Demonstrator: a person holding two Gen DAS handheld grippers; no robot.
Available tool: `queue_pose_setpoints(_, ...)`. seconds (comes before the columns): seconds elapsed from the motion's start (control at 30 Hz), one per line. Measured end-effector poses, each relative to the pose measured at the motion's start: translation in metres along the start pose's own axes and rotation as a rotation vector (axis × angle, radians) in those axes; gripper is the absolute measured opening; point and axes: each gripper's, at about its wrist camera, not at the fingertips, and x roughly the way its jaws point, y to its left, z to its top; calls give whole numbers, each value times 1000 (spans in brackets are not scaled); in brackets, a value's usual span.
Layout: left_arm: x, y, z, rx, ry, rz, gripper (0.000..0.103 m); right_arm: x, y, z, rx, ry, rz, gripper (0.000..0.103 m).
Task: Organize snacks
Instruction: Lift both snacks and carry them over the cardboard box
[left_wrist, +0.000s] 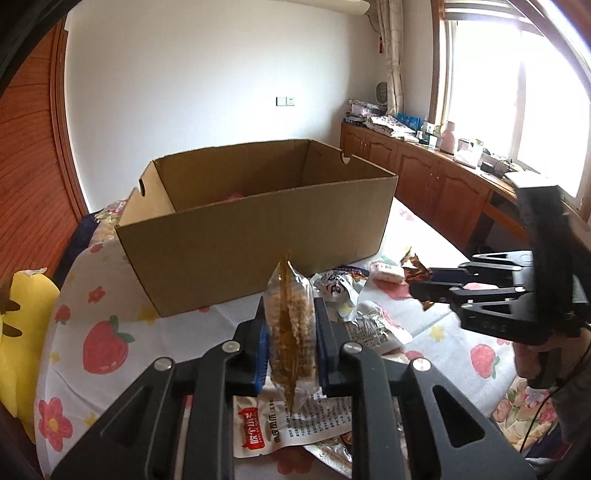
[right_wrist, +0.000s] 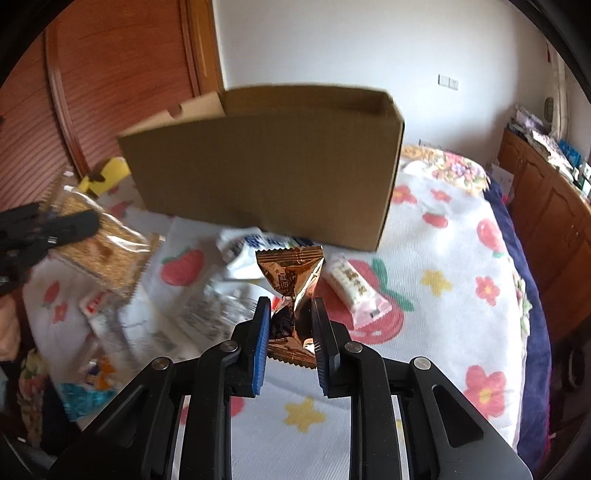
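Observation:
An open cardboard box (left_wrist: 258, 243) stands on a bed with a flowered cover (left_wrist: 107, 343); it also shows in the right wrist view (right_wrist: 266, 177). My left gripper (left_wrist: 291, 314) is shut on a clear packet of golden crackers (left_wrist: 291, 332), held edge-up in front of the box. My right gripper (right_wrist: 288, 314) is shut on a brown foil snack packet (right_wrist: 291, 273), held above the cover. The right gripper (left_wrist: 424, 286) shows at the right of the left wrist view. The left gripper (right_wrist: 74, 221) with the cracker packet (right_wrist: 107, 251) shows at the left of the right wrist view.
Several loose snack packets lie on the cover in front of the box: a white and red one (left_wrist: 295, 424), silver ones (left_wrist: 369, 328), a pink and white bar (right_wrist: 356, 288). A yellow plush toy (left_wrist: 18, 339) lies at the left. Wooden cabinets (left_wrist: 424, 173) line the right wall.

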Motion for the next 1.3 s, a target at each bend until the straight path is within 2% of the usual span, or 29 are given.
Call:
queue_pose_setpoints(0.4,-31,2,20,-8,-82,10,18,-50,21,13,-28,-99,46,20)
queue_pose_setpoints(0.8,-57,17,49,-17,-184,35,18,-61,25,22,-24,-136,83,20)
queue_pose_setpoints(1.07,-57,38,82,-26,-247,63,18,-68,21,54,-40,-187,93,20)
queue_pose_setpoints(1.3,-31,59,112,-37,-258,88,18,-59,14,98,-63,-229,92,20)
